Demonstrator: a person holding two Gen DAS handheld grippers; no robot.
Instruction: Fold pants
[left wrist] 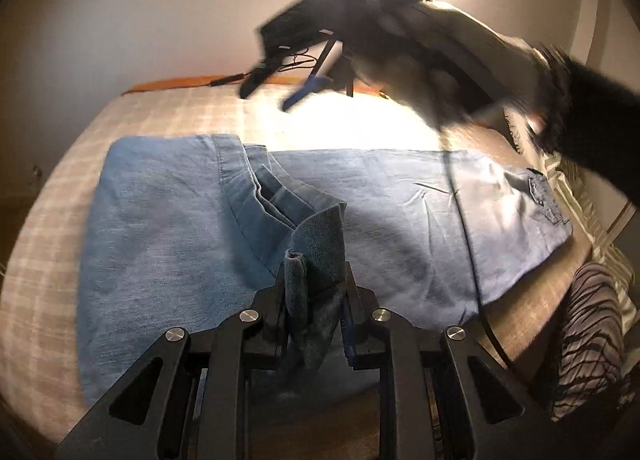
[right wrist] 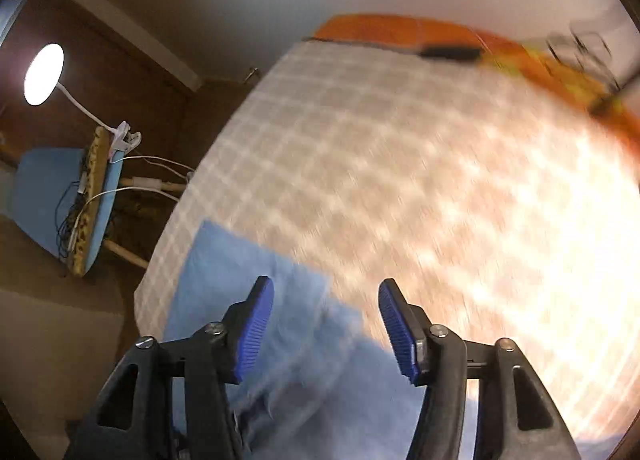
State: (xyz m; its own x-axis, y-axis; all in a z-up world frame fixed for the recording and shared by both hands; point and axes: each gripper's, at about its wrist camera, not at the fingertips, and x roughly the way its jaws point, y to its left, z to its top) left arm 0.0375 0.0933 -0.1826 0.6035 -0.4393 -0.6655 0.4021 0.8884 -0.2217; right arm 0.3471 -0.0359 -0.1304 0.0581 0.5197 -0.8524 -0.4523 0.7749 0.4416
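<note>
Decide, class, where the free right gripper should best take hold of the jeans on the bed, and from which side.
Probably the far folded edge of the jeans: it lies flat and free on the checked bedspread. Come from above the bed's far side with the open right gripper, while the left gripper holds the near bunched hem.

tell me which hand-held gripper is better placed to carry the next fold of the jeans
Left. The left hand-held gripper is already shut on a bunched edge of the jeans. The right hand-held gripper is open, holds nothing, and hangs above the jeans' far end.
</note>
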